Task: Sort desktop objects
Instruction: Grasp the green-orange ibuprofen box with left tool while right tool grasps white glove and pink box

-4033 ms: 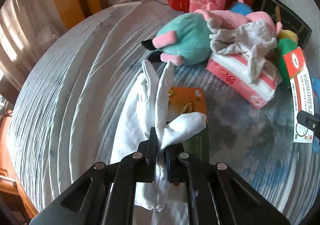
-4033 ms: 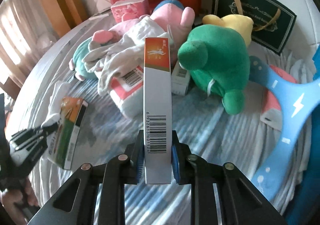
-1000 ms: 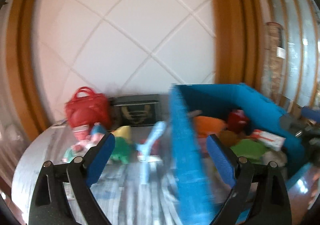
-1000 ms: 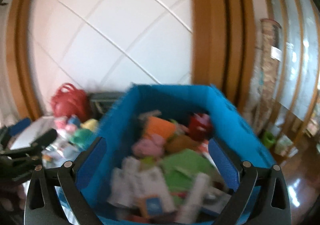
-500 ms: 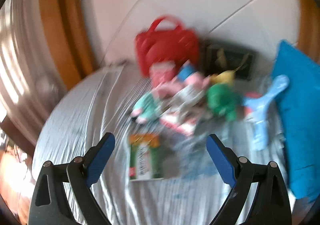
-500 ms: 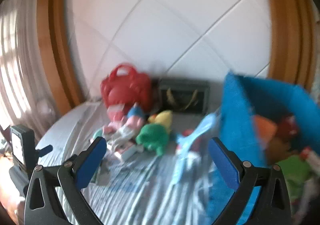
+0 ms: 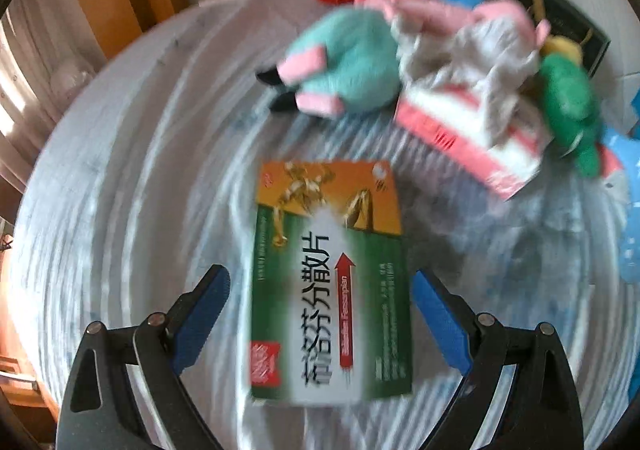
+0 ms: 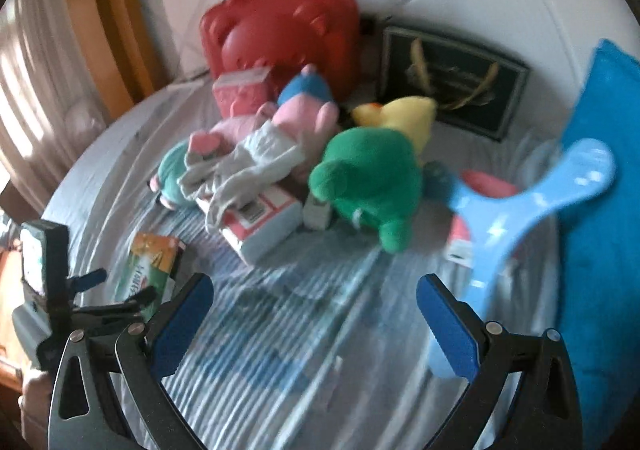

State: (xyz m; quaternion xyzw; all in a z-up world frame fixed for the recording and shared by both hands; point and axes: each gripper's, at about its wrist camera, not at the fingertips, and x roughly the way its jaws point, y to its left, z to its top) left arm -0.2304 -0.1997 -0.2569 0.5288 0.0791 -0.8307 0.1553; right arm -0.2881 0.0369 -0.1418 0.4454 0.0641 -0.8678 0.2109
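— At the left edge of the round table [image 8: 120, 154], what is showing?

— The left gripper [image 7: 320, 302] is hovering over the green and orange medicine box [image 7: 328, 282], which is lying flat on the striped cloth. Its blue-padded fingers [image 7: 200, 314] are standing wide apart, one on each side of the box, and are holding nothing. Whether they are touching the box cannot be told through the blur.

— And moving toward the middle?

— A teal and pink plush [image 7: 344, 66] is lying beyond the box, just beside a pink and white tissue pack [image 8: 264, 226] with a grey glove [image 8: 244, 166] draped over it. A pink plush [image 8: 300, 122] is resting behind those, and a red handbag [image 8: 280, 30] is standing against the wall.

— What is sitting further right?

— A green plush [image 8: 368, 178] is lying beside the tissue pack, with a yellow plush [image 8: 404, 114] behind it and a dark gift bag [image 8: 452, 86] leaning at the wall. The right gripper [image 8: 312, 322] is hanging above bare cloth, fingers spread wide and empty. A light blue Y-shaped toy [image 8: 520, 218] is lying next, and a blue bin [image 8: 600, 210] is standing at the far right.
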